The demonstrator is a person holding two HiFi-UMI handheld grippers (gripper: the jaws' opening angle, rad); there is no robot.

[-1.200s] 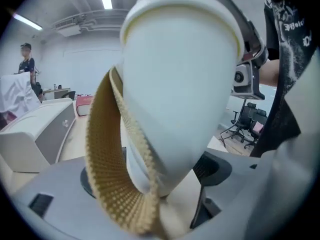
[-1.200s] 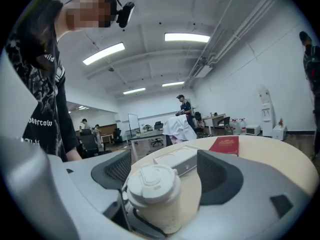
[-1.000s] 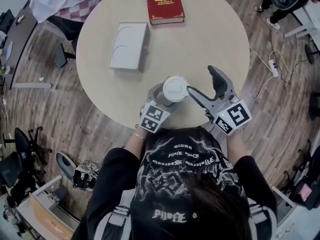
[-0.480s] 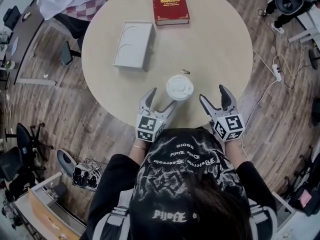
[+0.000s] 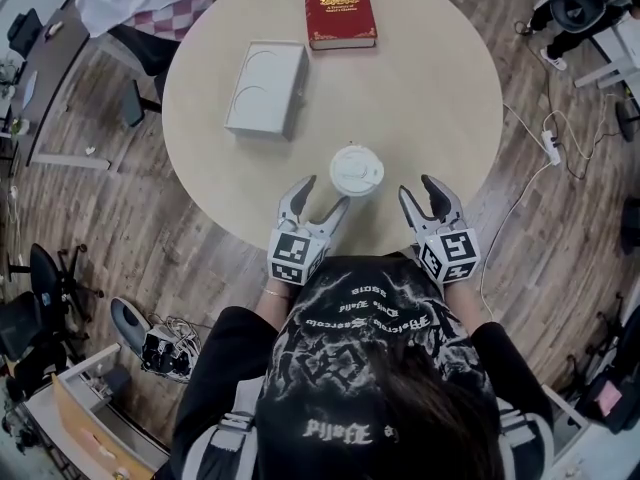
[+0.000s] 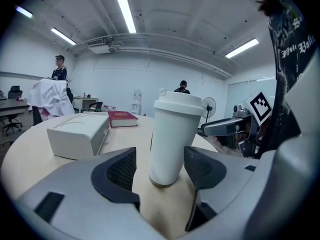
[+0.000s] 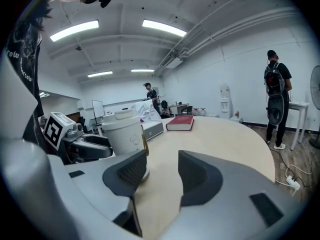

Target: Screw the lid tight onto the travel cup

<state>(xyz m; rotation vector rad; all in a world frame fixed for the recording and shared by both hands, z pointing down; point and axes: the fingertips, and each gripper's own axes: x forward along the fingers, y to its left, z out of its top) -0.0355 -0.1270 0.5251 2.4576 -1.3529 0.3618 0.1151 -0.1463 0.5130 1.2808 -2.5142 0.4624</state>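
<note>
Lid (image 5: 356, 170) sits on the travel cup (image 6: 169, 144). The left claw (image 5: 320, 196) and right claw (image 5: 420, 192) are apart though just closing, and hold nothing. Tightening looks finished; next, withdraw.

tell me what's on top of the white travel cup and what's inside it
A white round lid sits on top of the white travel cup. The lid covers the opening, so the inside of the cup cannot be seen.
</note>
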